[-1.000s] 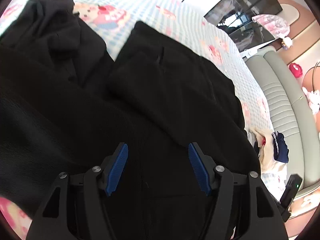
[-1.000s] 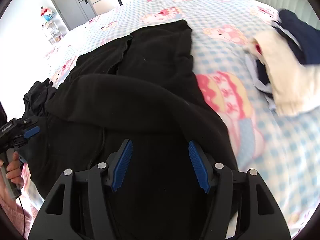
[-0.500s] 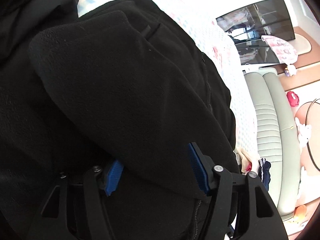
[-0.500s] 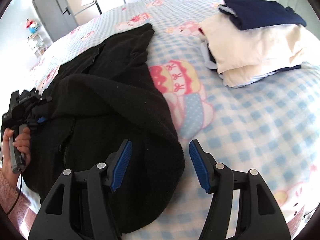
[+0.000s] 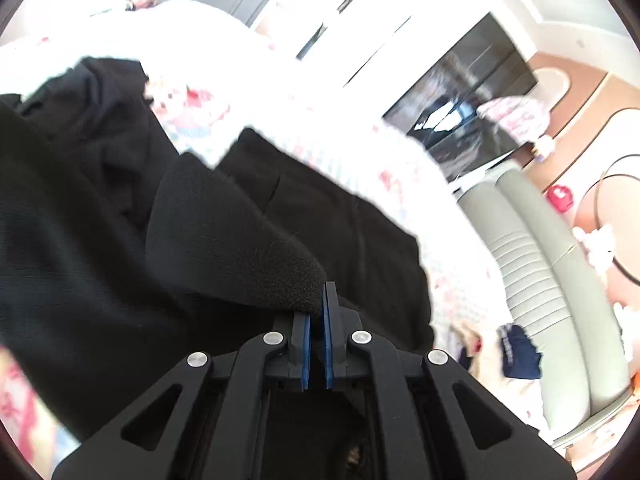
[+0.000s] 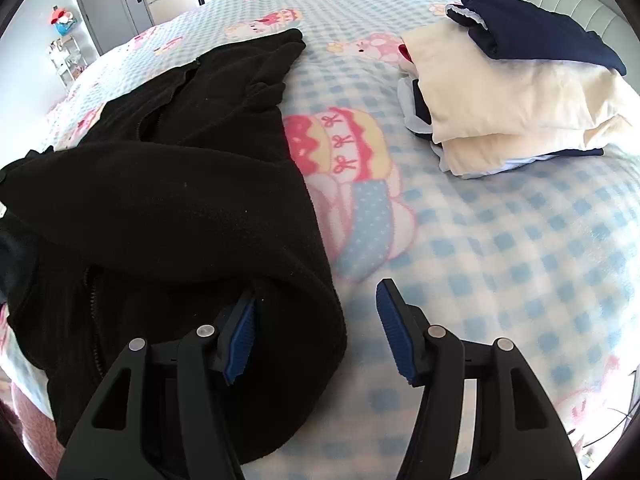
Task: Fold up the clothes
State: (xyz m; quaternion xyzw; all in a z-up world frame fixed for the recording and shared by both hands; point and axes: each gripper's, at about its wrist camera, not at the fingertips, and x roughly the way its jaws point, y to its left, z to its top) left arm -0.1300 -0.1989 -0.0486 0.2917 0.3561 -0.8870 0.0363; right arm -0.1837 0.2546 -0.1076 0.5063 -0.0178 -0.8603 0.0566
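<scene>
From the left wrist view, the left gripper [image 5: 316, 320] has just closed; its blue fingers [image 5: 329, 332] stand almost together and pinch a fold of the black fleece jacket [image 5: 224, 232], which rises in a thick hump straight off the tips. The rest of the jacket spreads dark across the bed [image 5: 360, 148], whose cover is washed out by bright light here. Only this view shows the dark screen [image 5: 468, 112] on the far wall and the pale green padded headboard [image 5: 536, 280] at the right, with a blurred bit of the stack of folded clothes [image 5: 516, 354] near it.

From the right wrist view, the right gripper [image 6: 316, 328] hangs with its fingers [image 6: 394, 336] wide apart, and the rounded edge of the jacket [image 6: 180, 208] lies between them; the left-hand pad sits against the fleece, the other stands clear over the checked blue-and-white bed cover [image 6: 500, 248]. This view shows the jacket's zip and collar stretching toward the far side, the folded clothes [image 6: 512, 92] sharply, cream with navy on top, and grey doors [image 6: 108, 8] beyond the bed.
</scene>
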